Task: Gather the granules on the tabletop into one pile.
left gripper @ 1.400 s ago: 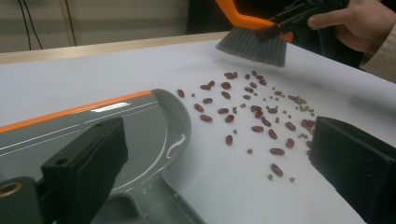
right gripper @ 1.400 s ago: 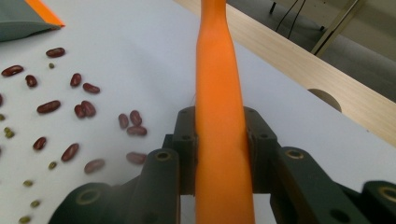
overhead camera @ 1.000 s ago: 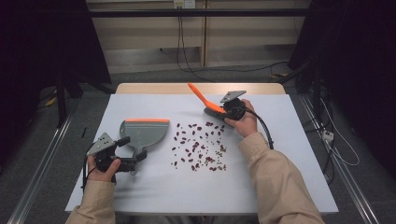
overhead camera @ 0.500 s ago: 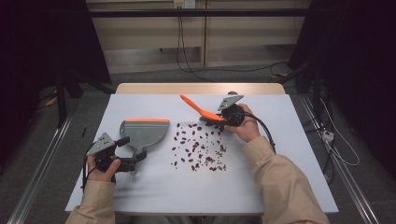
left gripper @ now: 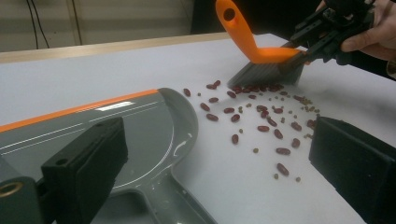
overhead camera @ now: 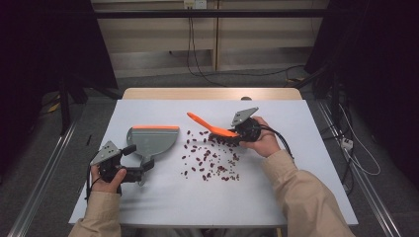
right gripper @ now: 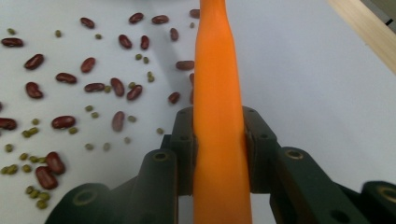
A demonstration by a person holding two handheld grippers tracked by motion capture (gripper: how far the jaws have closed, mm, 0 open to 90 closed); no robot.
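Dark red beans and small green ones [overhead camera: 210,158] lie scattered mid-table. My right gripper [overhead camera: 237,133] is shut on the handle of an orange brush [overhead camera: 212,126], and the handle runs up between its jaws [right gripper: 218,126]. In the left gripper view the brush's grey bristles [left gripper: 266,74] rest on the beans at the far side of the scatter. A grey dustpan [overhead camera: 150,140] with an orange lip lies flat to the left of the beans. My left gripper [overhead camera: 139,158] sits at the dustpan's handle, open [left gripper: 219,158], its jaws wide apart over the handle.
The white table [overhead camera: 296,187] has bare room on the right and along the near edge. A wooden strip [overhead camera: 212,94] borders its far edge. Cables run across the floor behind the table and to its right.
The right gripper has carried the brush from the far part of the table toward the person, down to the far right edge of the beans. The left gripper and dustpan have stayed put.
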